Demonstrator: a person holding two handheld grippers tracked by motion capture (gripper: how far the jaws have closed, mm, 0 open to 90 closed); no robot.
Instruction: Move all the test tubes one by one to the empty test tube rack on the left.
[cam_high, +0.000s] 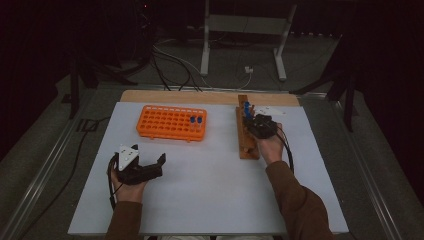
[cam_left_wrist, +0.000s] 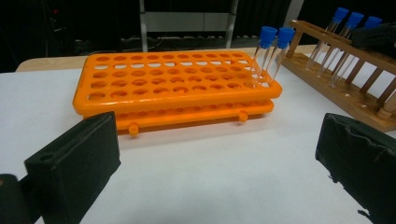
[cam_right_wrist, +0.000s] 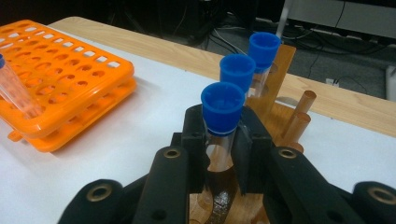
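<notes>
The right gripper (cam_right_wrist: 219, 154) has its fingers (cam_right_wrist: 194, 140) clenched on the nearest blue-capped tube (cam_right_wrist: 222, 116), just under the cap, while the tube stands in the wooden rack (cam_high: 243, 142); a grip that high probably suits lifting it straight out. Two more capped tubes (cam_right_wrist: 238, 72) stand behind it in that rack. Left of the wooden rack, the orange rack (cam_high: 172, 122) holds two tubes (cam_left_wrist: 271, 51) (at its near end), likely the destination. The left gripper (cam_high: 150, 167) rests farther left on the counter (cam_high: 210, 190), fingers released, empty.
</notes>
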